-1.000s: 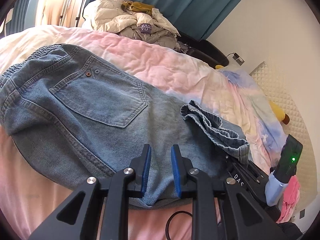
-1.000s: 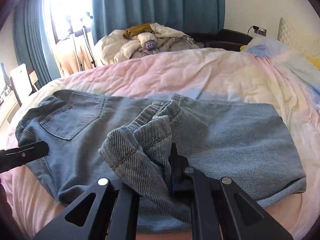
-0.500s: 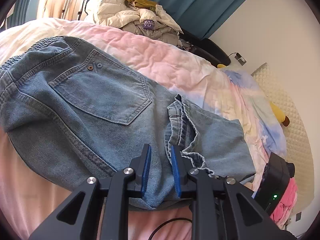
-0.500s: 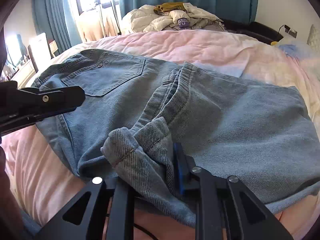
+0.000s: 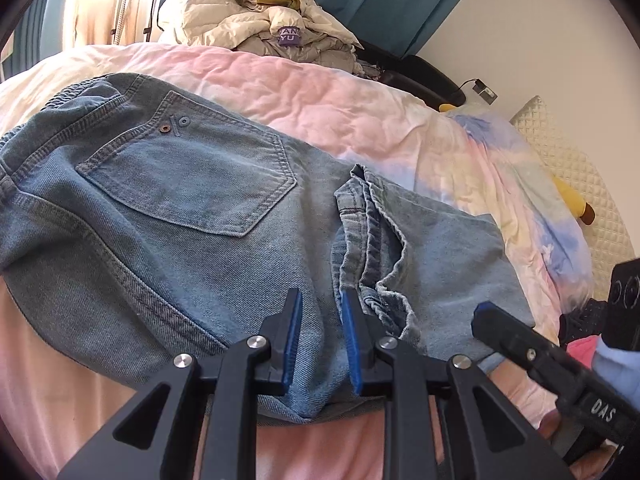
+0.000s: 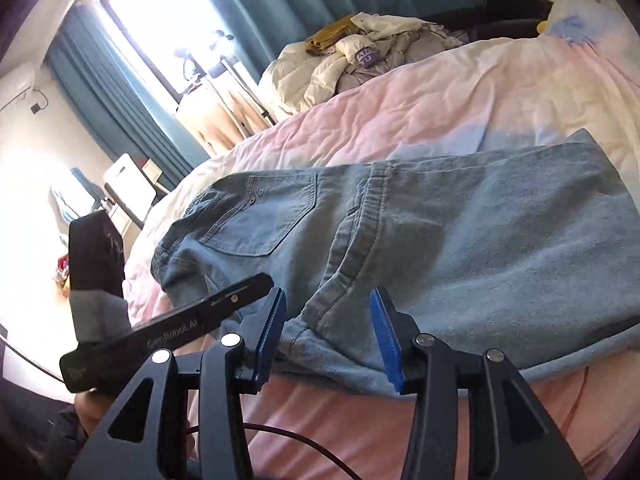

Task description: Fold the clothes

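Denim jeans point(image 5: 192, 216) spread on pink bedding point(image 5: 360, 120), pocket side up, legs doubled back so the hems point(image 5: 372, 236) lie bunched just beside the pocket point(image 6: 276, 216). Looks like 1 fold done, though loosely, with the hem end rumpled. Left gripper point(image 5: 320, 316) low over the near edge, fingers slightly apart, holding nothing. Right gripper point(image 6: 328, 320) wide apart, empty, just at the near edge of the fold. Likely left: flatten the hems, then fold over again.
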Demonstrator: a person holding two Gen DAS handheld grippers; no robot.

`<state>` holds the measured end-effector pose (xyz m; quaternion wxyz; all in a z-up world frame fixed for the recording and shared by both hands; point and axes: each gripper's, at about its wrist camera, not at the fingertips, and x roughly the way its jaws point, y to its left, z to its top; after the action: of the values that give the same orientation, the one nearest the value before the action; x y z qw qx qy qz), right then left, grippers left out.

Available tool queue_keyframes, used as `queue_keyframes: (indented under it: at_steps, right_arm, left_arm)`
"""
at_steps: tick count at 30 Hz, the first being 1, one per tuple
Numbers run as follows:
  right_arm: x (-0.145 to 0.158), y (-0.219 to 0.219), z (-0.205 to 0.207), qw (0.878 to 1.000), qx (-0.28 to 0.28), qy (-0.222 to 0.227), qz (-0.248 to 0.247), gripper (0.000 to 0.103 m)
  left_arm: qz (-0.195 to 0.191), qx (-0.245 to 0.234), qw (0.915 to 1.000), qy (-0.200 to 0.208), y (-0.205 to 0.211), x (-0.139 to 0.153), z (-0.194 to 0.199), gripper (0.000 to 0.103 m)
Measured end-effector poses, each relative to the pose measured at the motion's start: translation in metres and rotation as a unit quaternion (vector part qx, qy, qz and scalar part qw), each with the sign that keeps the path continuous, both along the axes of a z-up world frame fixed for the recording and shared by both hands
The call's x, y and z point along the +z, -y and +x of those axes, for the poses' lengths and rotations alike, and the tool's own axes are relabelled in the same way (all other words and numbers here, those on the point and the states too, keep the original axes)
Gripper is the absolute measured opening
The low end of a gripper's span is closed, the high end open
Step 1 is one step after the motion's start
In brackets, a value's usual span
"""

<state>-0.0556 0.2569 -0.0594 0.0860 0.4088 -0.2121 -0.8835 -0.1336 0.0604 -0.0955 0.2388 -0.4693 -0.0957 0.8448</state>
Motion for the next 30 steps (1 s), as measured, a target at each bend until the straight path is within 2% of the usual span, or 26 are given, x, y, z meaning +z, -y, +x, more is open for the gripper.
queue_keyframes:
  at_steps: [5, 13, 16, 17, 21, 26, 30]
  right_arm:
    - [-0.023, -0.003, -0.041, 0.999, -0.004, 0.036, 0.002, 0.044]
    - [-0.043, 0.012, -0.078, 0.997, 0.023, 0.057, 0.051, 0.044]
    - [-0.053, 0.023, -0.078, 0.993, 0.03, 0.061, 0.097, 0.044]
    - [-0.053, 0.023, -0.077, 0.993, 0.03, 0.058, 0.099, 0.044]
    - [-0.042, 0.012, -0.063, 0.996, 0.017, 0.048, 0.073, 0.044]
    - [-0.032, 0.008, -0.028, 0.997, 0.028, 0.044, 0.065, 0.044]
    - [-0.036, 0.027, -0.019, 0.992, 0.076, 0.054, 0.084, 0.044]
  left_arm:
    - [-0.038, -0.005, 0.999, -0.025, -0.008, 0.001, 0.005, 0.021]
    - [-0.051, 0.002, 0.9984, -0.027, -0.006, -0.001, 0.001, 0.021]
    - [-0.049, 0.006, 0.9986, -0.019, -0.004, -0.005, -0.003, 0.021]
    - [-0.047, 0.009, 0.9987, -0.017, -0.003, -0.005, -0.005, 0.021]
    - [-0.03, 0.023, 0.9993, -0.007, 0.007, -0.004, -0.01, 0.021]
    - [-0.019, 0.031, 0.9993, 0.003, 0.012, -0.006, -0.014, 0.021]
    - [-0.019, 0.027, 0.9994, 0.005, 0.011, -0.008, -0.013, 0.021]
